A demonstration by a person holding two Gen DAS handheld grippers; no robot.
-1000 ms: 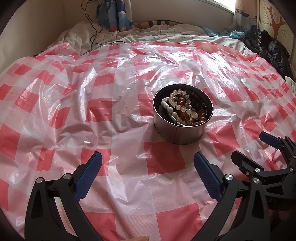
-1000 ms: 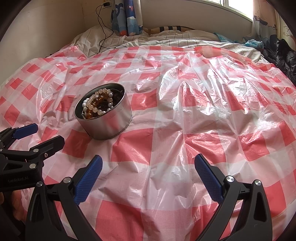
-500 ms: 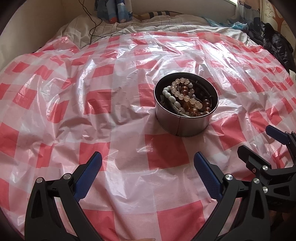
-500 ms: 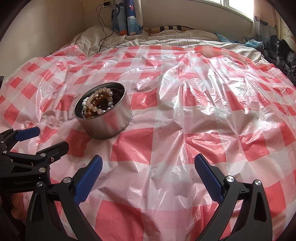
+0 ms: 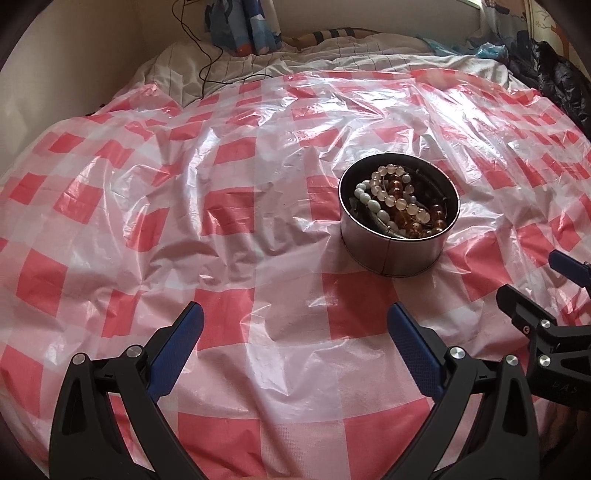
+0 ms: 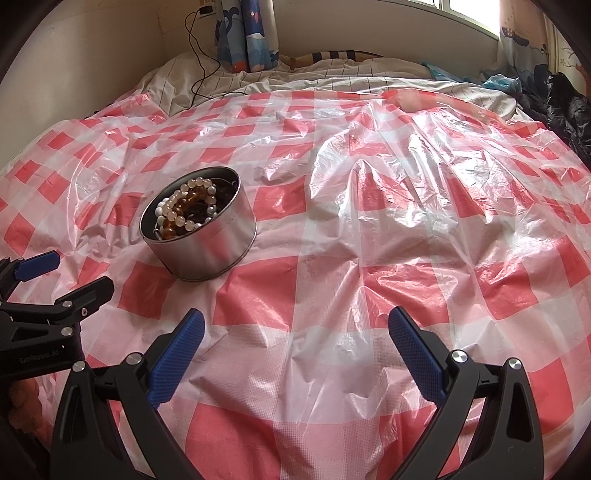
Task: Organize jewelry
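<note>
A round metal tin point(image 5: 391, 254) point(image 6: 218, 243) stands on a red-and-white checked plastic sheet point(image 5: 229, 229) point(image 6: 388, 229) spread over a bed. Inside lie bead bracelets point(image 5: 391, 203) point(image 6: 184, 210), white, pale pink and amber, tangled together. My left gripper point(image 5: 295, 332) is open, low over the sheet, with the tin ahead and to its right. My right gripper point(image 6: 295, 332) is open too, the tin ahead to its left. Neither holds anything. Each gripper shows at the edge of the other's view.
Striped bedding point(image 6: 295, 77) lies beyond the sheet, with a black cable point(image 6: 199, 62) trailing over it to the wall. A blue patterned curtain point(image 6: 247, 33) hangs at the back. Dark clothing point(image 6: 561, 107) is piled at the far right.
The left gripper has swung left, so the tin now sits further right in its view. The right gripper's view has barely shifted. Both stay open.
</note>
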